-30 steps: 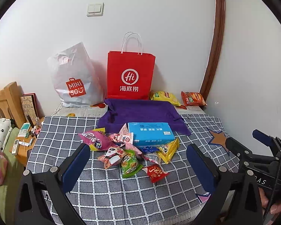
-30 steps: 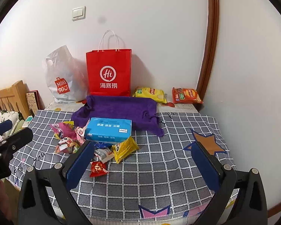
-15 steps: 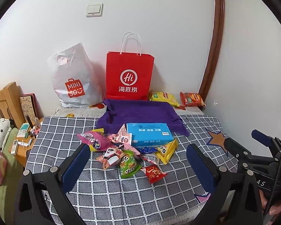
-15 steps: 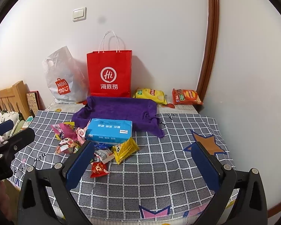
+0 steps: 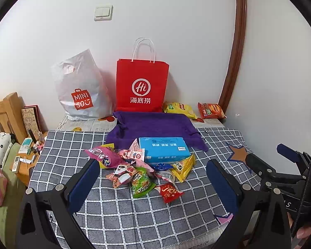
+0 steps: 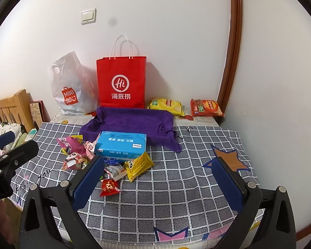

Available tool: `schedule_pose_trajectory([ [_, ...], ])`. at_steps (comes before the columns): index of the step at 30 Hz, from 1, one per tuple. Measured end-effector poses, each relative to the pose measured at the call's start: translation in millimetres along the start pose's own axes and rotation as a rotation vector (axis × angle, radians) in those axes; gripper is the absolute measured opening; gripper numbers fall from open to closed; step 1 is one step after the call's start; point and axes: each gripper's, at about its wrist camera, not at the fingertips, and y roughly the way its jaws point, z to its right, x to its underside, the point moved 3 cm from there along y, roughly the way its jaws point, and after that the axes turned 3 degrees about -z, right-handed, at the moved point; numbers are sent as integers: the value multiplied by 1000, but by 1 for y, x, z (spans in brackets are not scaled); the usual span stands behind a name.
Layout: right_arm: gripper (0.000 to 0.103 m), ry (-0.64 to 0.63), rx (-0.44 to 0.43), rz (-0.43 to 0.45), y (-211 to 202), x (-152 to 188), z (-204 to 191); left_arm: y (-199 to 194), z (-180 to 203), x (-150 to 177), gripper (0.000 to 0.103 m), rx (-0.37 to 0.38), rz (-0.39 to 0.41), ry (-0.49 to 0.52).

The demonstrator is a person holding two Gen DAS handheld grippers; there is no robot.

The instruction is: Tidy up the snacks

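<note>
Several small snack packets lie heaped on the checked tablecloth (image 5: pixel 122 213): a pink one (image 5: pixel 102 156), a green one (image 5: pixel 141 181), a red one (image 5: pixel 170 191) and a yellow one (image 5: pixel 182 166). A blue box (image 5: pixel 164 149) sits behind them, in front of a purple cloth tray (image 5: pixel 153 124). My left gripper (image 5: pixel 153 178) is open, hovering near the heap with nothing held. My right gripper (image 6: pixel 159 176) is open over bare cloth right of the red packet (image 6: pixel 109 186) and yellow packet (image 6: pixel 139 165). Each gripper shows at the other view's edge.
A red paper bag (image 5: pixel 142 86) and a white plastic bag (image 5: pixel 80 89) stand against the back wall. Yellow (image 5: pixel 179 109) and orange (image 5: pixel 211 110) chip bags lie at the back right. A wooden headboard (image 5: pixel 4 112) and cluttered side table (image 5: pixel 24 155) are left.
Both views have shifted only slightly; the scene sits a little lower and nearer in the left wrist view. Nothing on the table has moved, and both grippers stay open.
</note>
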Motion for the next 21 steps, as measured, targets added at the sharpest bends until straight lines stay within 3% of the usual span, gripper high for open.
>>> schedule_pose_trajectory([
  [12, 102, -10, -8, -7, 4, 5, -4, 6, -2, 5, 103, 14, -7, -2],
  [21, 102, 3, -35, -49, 32, 14, -4, 36, -19, 14, 103, 1, -40, -14],
])
